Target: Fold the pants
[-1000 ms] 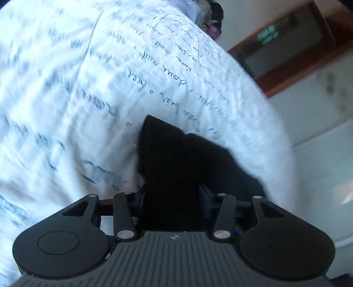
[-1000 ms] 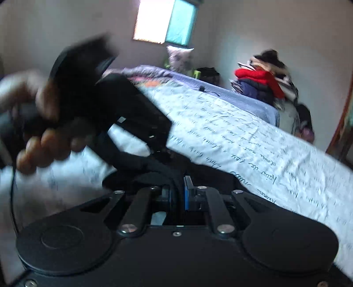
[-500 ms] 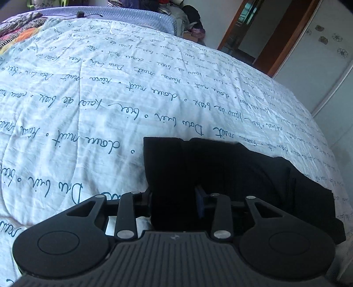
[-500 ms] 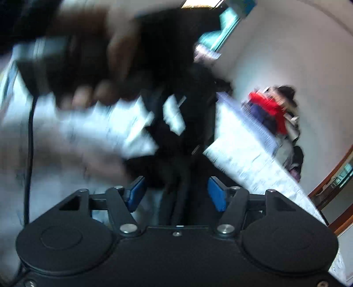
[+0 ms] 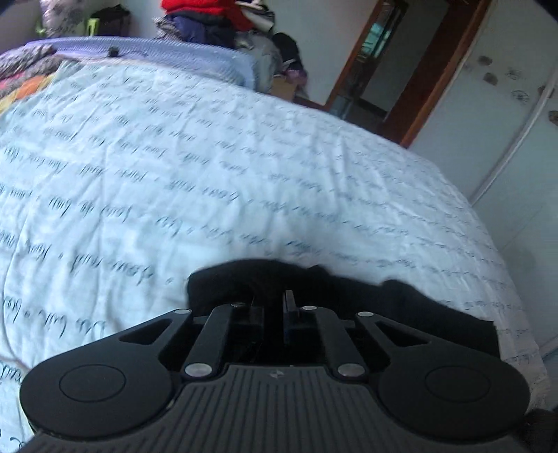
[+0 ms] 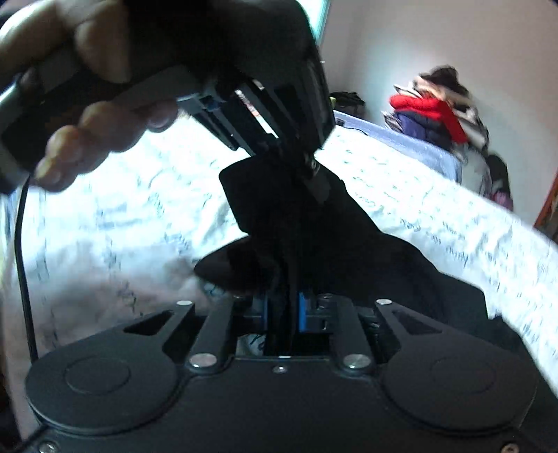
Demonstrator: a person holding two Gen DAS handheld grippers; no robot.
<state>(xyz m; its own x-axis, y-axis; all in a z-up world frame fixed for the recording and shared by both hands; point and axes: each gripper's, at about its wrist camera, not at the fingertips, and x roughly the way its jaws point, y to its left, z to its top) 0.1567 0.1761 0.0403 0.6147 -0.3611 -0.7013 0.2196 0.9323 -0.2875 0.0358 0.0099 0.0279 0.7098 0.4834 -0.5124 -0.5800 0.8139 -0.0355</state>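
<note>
Two sets of tongs grip the black pants [image 6: 314, 237] at the near edge of the bed [image 5: 244, 174]. Nearest, the right tongs [image 6: 284, 313] are closing, a dark band of cloth already running between the blue pads [image 6: 302, 313]. The left tongs [image 5: 270, 306] are clenched on a bunched edge of the same cloth, lifted just above the quilt; in the right wrist view a hand [image 6: 97, 87] carries them above the raised fabric. The rest of the garment trails down onto the bed. Judging from this, a fold is starting; doing it well would mean keeping both pinches level, drawing the cloth taut between them and laying edge onto edge without dragging the quilt. Beyond, script-printed bedding runs to a clothes pile [image 5: 205, 17] and a doorway [image 5: 376, 69].
</note>
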